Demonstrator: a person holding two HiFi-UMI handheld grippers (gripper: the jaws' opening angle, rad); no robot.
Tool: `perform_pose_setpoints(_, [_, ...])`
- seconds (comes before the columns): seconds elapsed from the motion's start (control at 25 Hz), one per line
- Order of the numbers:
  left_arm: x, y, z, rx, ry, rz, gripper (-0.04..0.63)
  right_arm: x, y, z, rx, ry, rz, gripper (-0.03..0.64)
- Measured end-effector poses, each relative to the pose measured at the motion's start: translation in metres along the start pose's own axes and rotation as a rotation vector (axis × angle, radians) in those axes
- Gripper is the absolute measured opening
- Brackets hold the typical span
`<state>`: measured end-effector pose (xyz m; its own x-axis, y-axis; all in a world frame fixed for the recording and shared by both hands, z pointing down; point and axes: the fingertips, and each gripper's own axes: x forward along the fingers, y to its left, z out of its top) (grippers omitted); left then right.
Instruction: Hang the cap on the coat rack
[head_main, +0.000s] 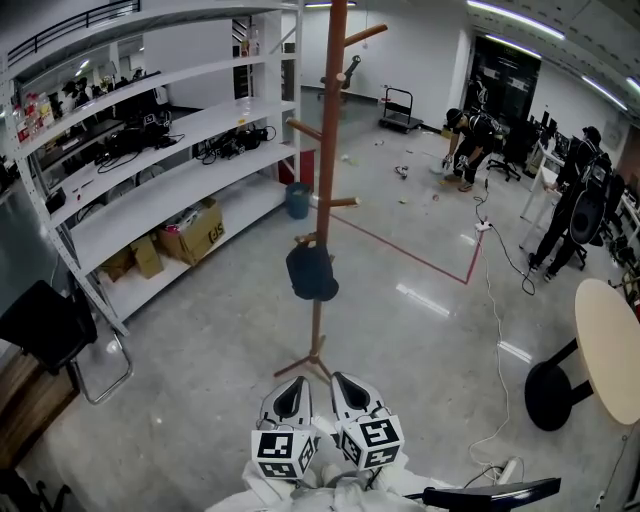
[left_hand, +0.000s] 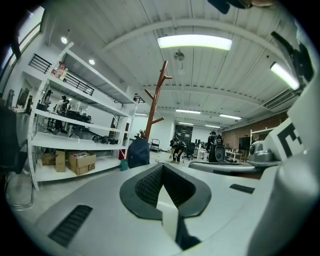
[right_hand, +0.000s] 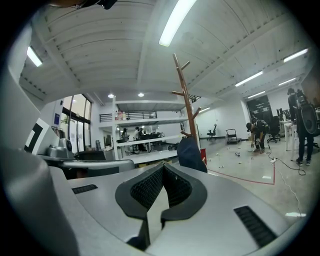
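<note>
Cap (head_main: 311, 273) on the coat rack (head_main: 328, 150), nothing gripped
A shelf (head_main: 170, 160) holds a cardboard box (head_main: 195, 232) marked with what looks like "JS"; the left gripper (head_main: 291, 390) has its jaws pressed together on nothing; the dark cap hangs from a low peg of the coat rack; the right gripper (head_main: 350, 385) is likewise closed, empty

White hand-held grippers (head_main: 293, 385) (head_main: 345, 382), b&w marker cubes (head_main: 282, 453)

Glossy grey floor (head_main: 220, 330), wooden coat rack (head_main: 328, 150) standing on it.
A dark cap (head_main: 311, 273) hangs from a low peg; white shelving (head_main: 150, 200), a blue bin (head_main: 297, 200) and red tape (head_main: 420, 258) share the floor.
</note>
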<state>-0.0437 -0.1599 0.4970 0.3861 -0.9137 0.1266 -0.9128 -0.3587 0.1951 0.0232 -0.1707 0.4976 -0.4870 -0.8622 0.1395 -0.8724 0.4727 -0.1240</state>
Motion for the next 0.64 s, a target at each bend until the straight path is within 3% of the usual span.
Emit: perform_pose_setpoints(0.64, [0.0002, -0.0019, 0.001, 0.006, -0.002, 0.002, -0.008, -0.0008, -0.0041, 0.0001, 0.007, -0.006, -0.007, 0.009])
